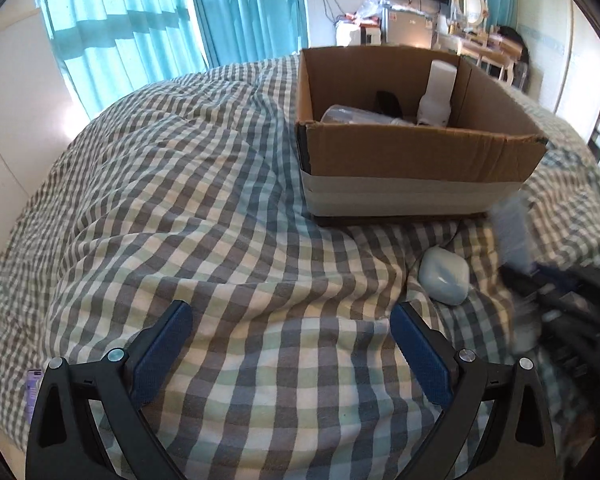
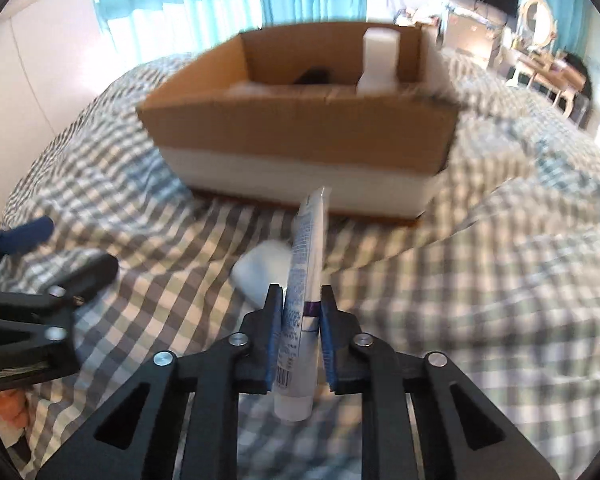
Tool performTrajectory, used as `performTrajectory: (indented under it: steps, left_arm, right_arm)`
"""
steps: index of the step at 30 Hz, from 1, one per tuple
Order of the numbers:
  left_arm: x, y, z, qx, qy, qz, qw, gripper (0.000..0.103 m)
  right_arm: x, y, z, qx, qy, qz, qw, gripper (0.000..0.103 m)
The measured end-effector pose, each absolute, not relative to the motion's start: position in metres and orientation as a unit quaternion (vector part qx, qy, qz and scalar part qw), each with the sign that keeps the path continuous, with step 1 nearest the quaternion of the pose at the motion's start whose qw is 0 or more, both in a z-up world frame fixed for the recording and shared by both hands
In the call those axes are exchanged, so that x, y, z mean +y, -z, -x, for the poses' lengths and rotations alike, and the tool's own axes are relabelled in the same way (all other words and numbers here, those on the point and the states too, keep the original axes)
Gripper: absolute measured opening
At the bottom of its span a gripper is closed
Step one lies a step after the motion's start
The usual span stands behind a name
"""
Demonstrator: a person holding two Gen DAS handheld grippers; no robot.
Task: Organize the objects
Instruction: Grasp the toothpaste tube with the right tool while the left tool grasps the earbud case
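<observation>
A cardboard box (image 1: 416, 156) stands on the checked bedcover; it also shows in the right wrist view (image 2: 300, 136). It holds a white bottle (image 1: 438, 92), a clear container and a dark item. My right gripper (image 2: 301, 294) is shut on a white tube (image 2: 306, 264) with a purple band, held above the cover, pointing toward the box. The tube shows blurred in the left wrist view (image 1: 512, 232). A pale blue oval case (image 1: 444, 276) lies on the cover in front of the box, just beyond the right gripper (image 2: 260, 268). My left gripper (image 1: 290, 316) is open and empty, low over the cover.
The checked bedcover (image 1: 204, 200) is rumpled with folds. Teal curtains (image 1: 132, 12) hang behind the bed. A dresser with a mirror (image 1: 470, 0) and a wall screen stand at the far right. A small purple item (image 1: 34, 384) peeks out at the lower left.
</observation>
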State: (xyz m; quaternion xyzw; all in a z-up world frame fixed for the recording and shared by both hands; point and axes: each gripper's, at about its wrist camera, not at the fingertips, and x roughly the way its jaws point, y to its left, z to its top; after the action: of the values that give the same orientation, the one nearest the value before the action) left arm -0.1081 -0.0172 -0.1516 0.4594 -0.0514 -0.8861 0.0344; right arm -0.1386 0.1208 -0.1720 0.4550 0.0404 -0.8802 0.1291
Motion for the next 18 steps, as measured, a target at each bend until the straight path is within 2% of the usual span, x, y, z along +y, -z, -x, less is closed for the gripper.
performTrajectory:
  steps: [10, 18]
  left_arm:
    - [0.041, 0.159, 0.126, -0.072, 0.888, -0.453, -0.023, 0.102]
    - [0.069, 0.182, 0.148, -0.057, 0.881, -0.464, -0.068, 0.102]
  right_arm:
    - [0.146, 0.122, 0.151, 0.058, 0.897, -0.421, 0.117, 0.017]
    - [0.175, 0.119, 0.161, 0.054, 0.892, -0.433, 0.115, 0.017]
